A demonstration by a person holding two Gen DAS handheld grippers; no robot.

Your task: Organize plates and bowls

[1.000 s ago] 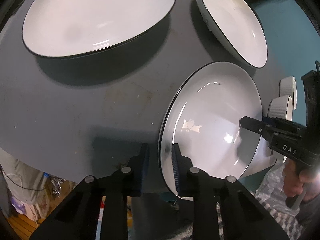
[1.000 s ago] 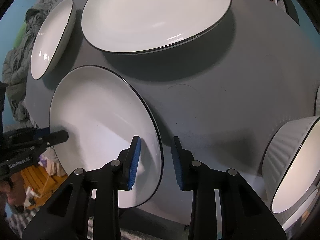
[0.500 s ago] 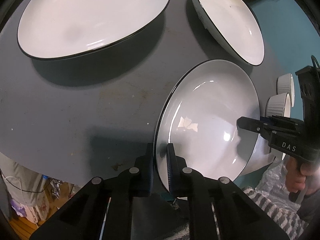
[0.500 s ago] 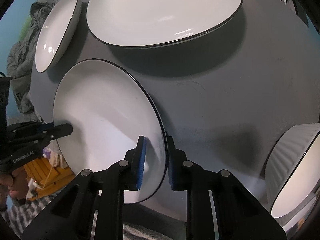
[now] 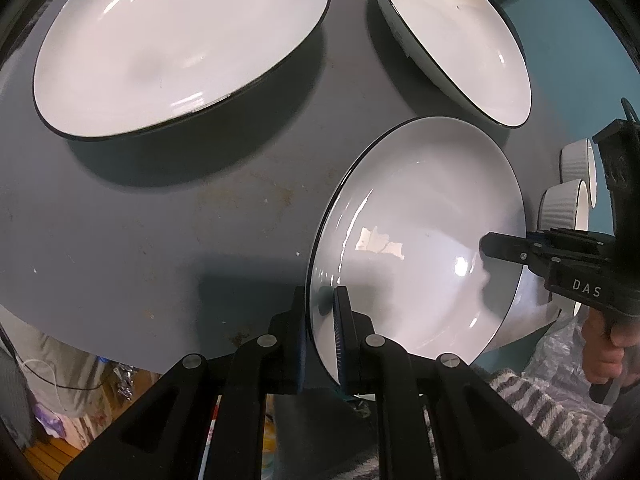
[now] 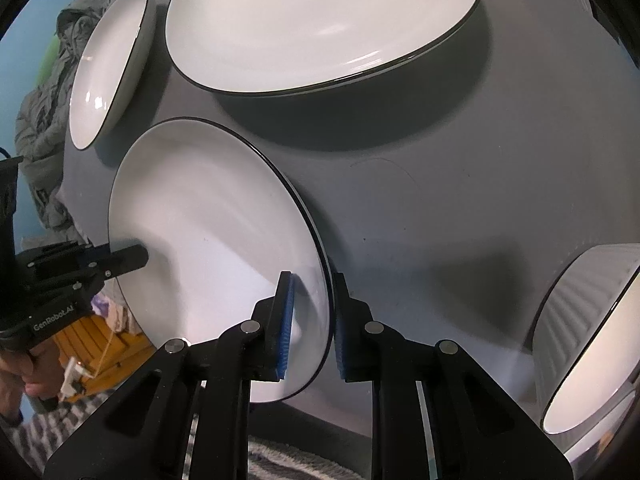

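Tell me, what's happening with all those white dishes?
A person is holding a gripper in each hand. The left gripper and the right gripper have both just closed on opposite edges of the same black-rimmed white plate, near the front of the grey table. A bigger plate, a bowl and ribbed bowls sit nearby.

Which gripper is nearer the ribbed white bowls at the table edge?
Right. The right gripper, jaws on the near plate's rim, sits on the side facing the ribbed bowl. The left gripper grips the plate's opposite rim, with the plate between it and the bowls.
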